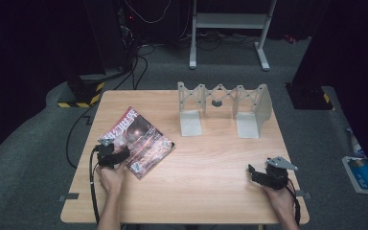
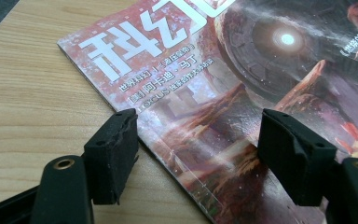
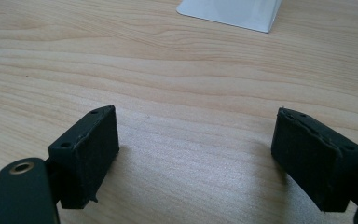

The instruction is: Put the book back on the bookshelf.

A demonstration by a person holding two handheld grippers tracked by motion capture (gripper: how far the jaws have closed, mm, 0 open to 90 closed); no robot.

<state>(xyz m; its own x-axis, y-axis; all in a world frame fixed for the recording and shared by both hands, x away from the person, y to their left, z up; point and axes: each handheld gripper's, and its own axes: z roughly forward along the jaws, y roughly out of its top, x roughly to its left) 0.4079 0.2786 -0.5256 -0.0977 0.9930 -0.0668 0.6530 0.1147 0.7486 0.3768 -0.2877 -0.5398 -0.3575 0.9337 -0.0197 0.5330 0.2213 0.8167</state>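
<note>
magazine lies flat on the bench's left half, its near corner between our left tool's gaping jaws, unpinched. we judge that hand nearer; the right tool rests open, well apart.

Wooden table on grey carpet (dark room behind).

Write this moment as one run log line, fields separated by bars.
left gripper: open, jaws astride magazine edge | right gripper: open over bare table | metal rack: upright at far side
</note>
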